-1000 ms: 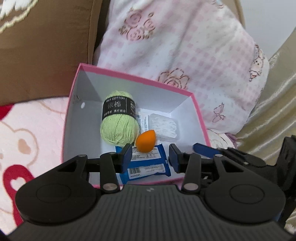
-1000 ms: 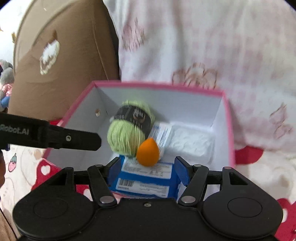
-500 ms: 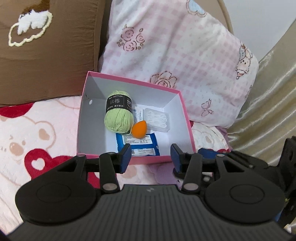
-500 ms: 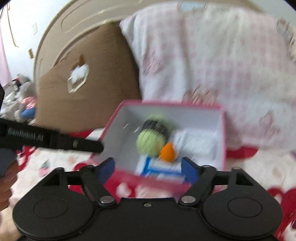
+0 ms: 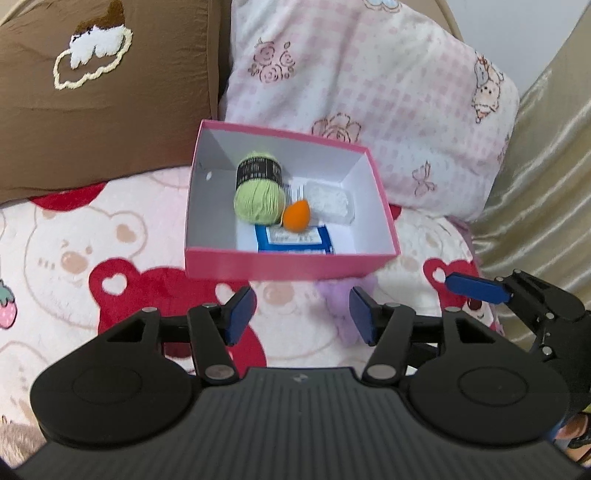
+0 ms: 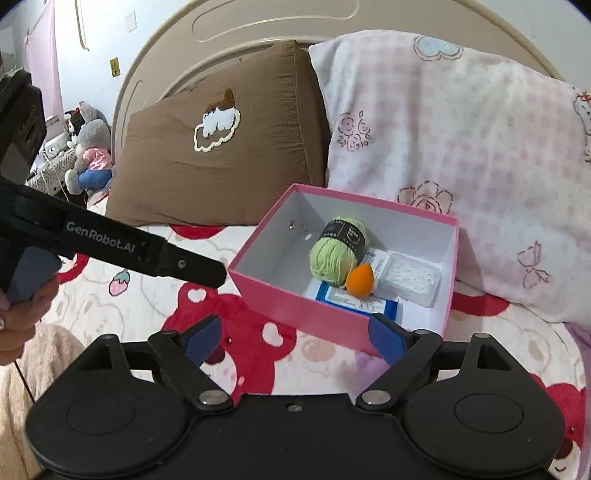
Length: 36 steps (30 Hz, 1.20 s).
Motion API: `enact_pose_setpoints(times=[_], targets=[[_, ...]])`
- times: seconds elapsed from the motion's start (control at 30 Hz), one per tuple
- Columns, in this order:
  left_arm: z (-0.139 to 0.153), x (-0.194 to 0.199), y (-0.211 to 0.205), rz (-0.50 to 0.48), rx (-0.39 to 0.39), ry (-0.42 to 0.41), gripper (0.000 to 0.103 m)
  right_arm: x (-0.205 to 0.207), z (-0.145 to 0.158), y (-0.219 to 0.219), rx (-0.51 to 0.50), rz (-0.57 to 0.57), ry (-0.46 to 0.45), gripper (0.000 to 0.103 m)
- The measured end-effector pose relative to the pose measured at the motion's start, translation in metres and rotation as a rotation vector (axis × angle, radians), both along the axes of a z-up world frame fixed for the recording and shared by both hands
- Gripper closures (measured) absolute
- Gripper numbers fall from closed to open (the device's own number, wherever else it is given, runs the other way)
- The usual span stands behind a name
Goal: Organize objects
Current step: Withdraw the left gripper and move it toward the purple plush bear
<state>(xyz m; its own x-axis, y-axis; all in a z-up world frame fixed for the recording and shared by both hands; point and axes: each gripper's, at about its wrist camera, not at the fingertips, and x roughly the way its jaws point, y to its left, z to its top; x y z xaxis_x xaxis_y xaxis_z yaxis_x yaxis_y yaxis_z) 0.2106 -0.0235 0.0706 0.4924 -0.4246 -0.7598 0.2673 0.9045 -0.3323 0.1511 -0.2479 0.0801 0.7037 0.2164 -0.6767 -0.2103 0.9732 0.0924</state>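
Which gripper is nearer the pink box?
Right, though only slightly. The right gripper has a fingertip overlapping the pink box's near wall, at its right corner. The left gripper sits back from the wall, blanket showing between.

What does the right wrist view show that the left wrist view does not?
Only the right wrist view shows the headboard, stuffed toys and the hand holding the left gripper. Only the left wrist view shows the gold fabric on the right. Both show the pink box with yarn, orange sponge and blue packet, and both pillows.
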Motion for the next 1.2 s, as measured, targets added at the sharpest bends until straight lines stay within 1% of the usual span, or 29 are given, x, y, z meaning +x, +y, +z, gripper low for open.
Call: enact_pose_setpoints(times=[0.07, 0.13, 0.2, 0.33, 0.47, 0.57, 0.63, 0.73, 0.83, 0.87, 0.93, 1.0, 1.03, 1.07, 1.1, 1.2], targets=[[0.001, -0.008, 0.001, 0.001, 0.012, 0.000, 0.042, -0.010, 0.000, 0.001, -0.012, 0.006, 0.005, 0.011], [0.002, -0.016, 0.001, -0.004, 0.020, 0.004, 0.037, -0.019, 0.000, 0.002, -0.027, 0.011, 0.004, 0.011], [0.003, -0.022, 0.000, -0.010, 0.023, 0.013, 0.027, -0.030, 0.000, 0.000, -0.030, 0.022, 0.000, 0.009], [-0.001, -0.033, -0.003, -0.041, 0.026, 0.036, 0.020, -0.047, -0.005, -0.003, -0.042, 0.076, 0.015, 0.008], [-0.008, -0.041, -0.011, -0.066, 0.036, 0.031, 0.014, -0.056, -0.009, -0.012, -0.045, 0.079, 0.027, 0.008], [-0.018, -0.043, -0.017, -0.085, 0.007, 0.053, 0.010, -0.057, -0.013, -0.020, -0.023, 0.083, 0.029, 0.009], [-0.023, -0.044, -0.022, -0.088, -0.012, 0.060, 0.010, -0.057, -0.015, -0.023, -0.044, 0.079, 0.004, 0.009], [-0.029, -0.045, -0.027, -0.067, -0.031, 0.057, 0.009, -0.054, -0.020, -0.027, -0.117, 0.020, -0.047, 0.009], [-0.034, -0.042, -0.031, -0.055, -0.047, 0.046, 0.009, -0.045, -0.024, -0.039, -0.106, -0.039, -0.078, 0.009], [-0.036, -0.039, -0.031, -0.049, -0.064, 0.053, 0.009, -0.042, -0.026, -0.043, -0.096, -0.058, -0.083, 0.009], [-0.043, -0.033, -0.027, -0.017, -0.136, 0.101, 0.009, -0.036, -0.032, -0.046, -0.089, -0.077, -0.062, 0.009], [-0.050, -0.027, -0.024, 0.017, -0.190, 0.131, 0.009, -0.030, -0.039, -0.044, -0.097, -0.028, -0.016, 0.009], [-0.054, -0.025, -0.023, 0.034, -0.200, 0.133, 0.009, -0.028, -0.043, -0.042, -0.107, 0.012, 0.009, 0.009], [-0.057, -0.023, -0.023, 0.047, -0.198, 0.128, 0.009, -0.025, -0.048, -0.041, -0.114, 0.042, 0.029, 0.009], [-0.060, -0.021, -0.024, 0.054, -0.189, 0.119, 0.009, -0.023, -0.052, -0.041, -0.119, 0.045, 0.041, 0.009], [-0.068, -0.016, -0.031, 0.031, -0.141, 0.097, 0.009, -0.009, -0.066, -0.047, -0.118, 0.023, 0.085, 0.008]])
